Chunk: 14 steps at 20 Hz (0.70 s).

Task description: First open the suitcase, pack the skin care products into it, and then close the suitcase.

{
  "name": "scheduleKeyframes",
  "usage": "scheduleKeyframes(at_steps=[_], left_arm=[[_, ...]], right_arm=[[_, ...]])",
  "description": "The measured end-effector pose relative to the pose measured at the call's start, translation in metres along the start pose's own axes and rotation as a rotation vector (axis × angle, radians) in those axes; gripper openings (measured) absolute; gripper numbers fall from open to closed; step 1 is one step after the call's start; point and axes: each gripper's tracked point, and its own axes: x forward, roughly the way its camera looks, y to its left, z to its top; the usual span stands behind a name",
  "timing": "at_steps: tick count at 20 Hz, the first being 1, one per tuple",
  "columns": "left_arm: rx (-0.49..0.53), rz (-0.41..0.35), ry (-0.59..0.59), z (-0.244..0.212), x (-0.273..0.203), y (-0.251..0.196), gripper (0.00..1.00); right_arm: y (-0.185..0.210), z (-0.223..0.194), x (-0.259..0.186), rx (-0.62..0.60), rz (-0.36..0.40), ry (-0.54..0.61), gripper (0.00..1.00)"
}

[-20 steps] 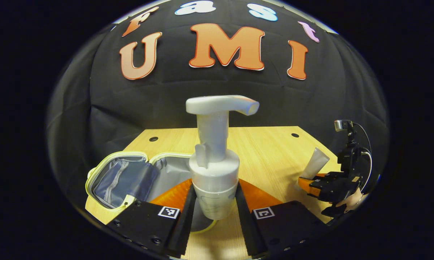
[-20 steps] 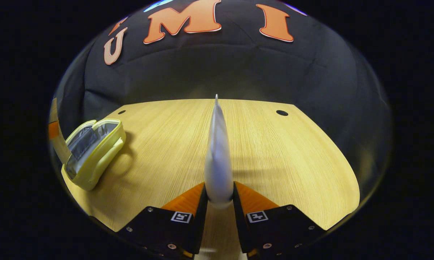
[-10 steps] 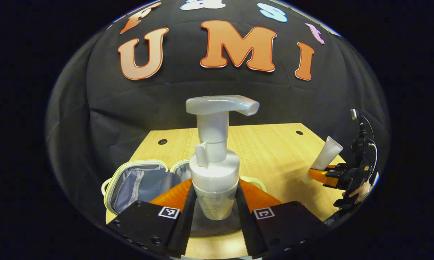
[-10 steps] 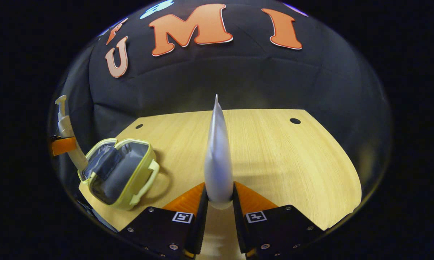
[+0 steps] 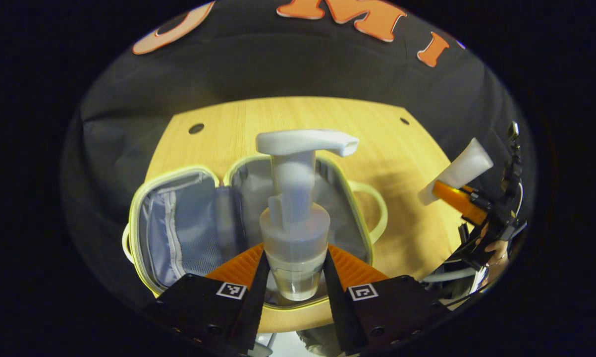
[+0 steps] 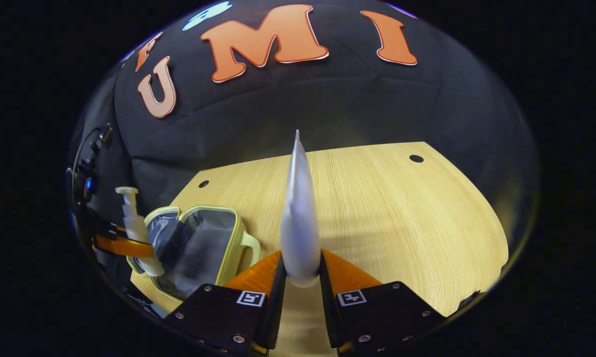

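In the left gripper view, the open suitcase (image 5: 189, 223) lies on the desk (image 5: 288, 114); the left tongs (image 5: 294, 277) clamp a pump bottle (image 5: 295, 208) above it. At 3 o'clock, the right tongs (image 5: 456, 196) clamp a tube (image 5: 459, 169).

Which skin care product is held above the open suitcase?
The pump bottle in the left gripper; the tube in the right gripper hangs over bare table.

wood-grain table (image 6: 387, 208), cloth-lined suitcase (image 5: 184, 223) — plastic pump bottle (image 5: 294, 208)
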Motion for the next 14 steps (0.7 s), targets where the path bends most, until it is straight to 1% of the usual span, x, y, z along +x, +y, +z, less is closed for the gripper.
scheduleKeyframes(at_steps=[2, 4, 5, 6, 7, 9, 11, 13, 14], left_arm=[[-0.021, 0.002, 0.062, -0.008, 0.022, 0.007, 0.6], [-0.035, 0.0, 0.109, -0.014, 0.041, 0.012, 0.6], [-0.032, 0.001, 0.132, -0.016, 0.048, 0.015, 0.59], [-0.025, 0.012, 0.151, -0.02, 0.056, 0.018, 0.61], [-0.01, 0.024, 0.164, -0.021, 0.063, 0.02, 0.6], [0.009, 0.033, 0.159, -0.017, 0.069, 0.019, 0.6], [0.005, 0.039, 0.147, -0.014, 0.075, 0.022, 0.61], [0.003, 0.051, 0.138, -0.012, 0.076, 0.025, 0.59], [0.004, 0.057, 0.129, -0.011, 0.077, 0.027, 0.62]], right_arm=[[-0.002, -0.005, -0.003, 0.042, -0.01, 0.03, 0.39], [-0.003, -0.002, -0.005, 0.055, -0.019, 0.025, 0.39], [-0.007, -0.001, -0.005, 0.052, -0.029, 0.024, 0.39], [-0.008, -0.001, -0.005, 0.048, -0.034, 0.023, 0.39], [-0.009, 0.0, -0.007, 0.05, -0.04, 0.022, 0.39], [-0.011, -0.002, -0.008, 0.052, -0.046, 0.031, 0.39], [-0.012, -0.003, -0.008, 0.047, -0.049, 0.035, 0.39], [-0.011, -0.004, -0.008, 0.046, -0.049, 0.04, 0.39], [-0.01, -0.003, -0.008, 0.046, -0.047, 0.041, 0.39]])
